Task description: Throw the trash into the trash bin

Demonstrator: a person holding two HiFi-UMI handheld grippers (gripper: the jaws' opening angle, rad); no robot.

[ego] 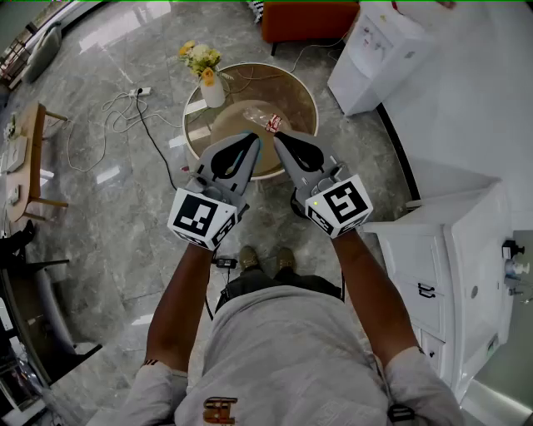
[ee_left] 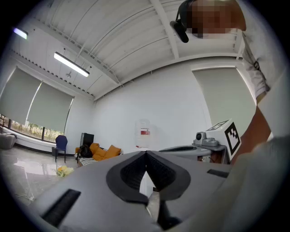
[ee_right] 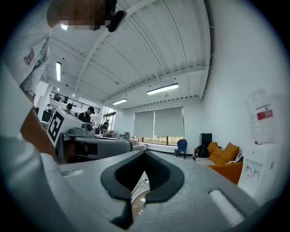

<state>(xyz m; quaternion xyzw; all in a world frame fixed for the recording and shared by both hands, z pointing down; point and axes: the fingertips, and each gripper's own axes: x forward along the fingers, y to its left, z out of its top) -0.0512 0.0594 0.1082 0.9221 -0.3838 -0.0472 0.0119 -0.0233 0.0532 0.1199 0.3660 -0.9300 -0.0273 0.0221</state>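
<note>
the person holds the left claw (ego: 252, 138) and the right claw (ego: 278, 136) out in front, side by side and level. both point at the round glass worktop with a pale rim (ego: 287, 91). the left claw is closed, its two dark pads meet at the tips and nothing is between them. the right claw is closed too, tips together, and it holds nothing. the trash is a crumpled clear plastic bottle with a red label (ego: 262, 116). it lies on the worktop, near the edge closest to the person, just past the tips of the two claws. the tip of the right claw is just beside the red label, and i cannot tell if they touch. a small white vase with yellow flowers (ego: 208, 79) stands at the left side of the worktop, apart from the trash. a thin black cable (ego: 146, 125) runs over the shiny grey stone floor (ego: 108, 208) to the left of the worktop. a white water cooler (ego: 375, 46) stands to the right, behind the worktop, and an orange sofa (ego: 308, 18) sits at the far end of the room. a white cabinet (ego: 450, 250) is close on the person's right.
</note>
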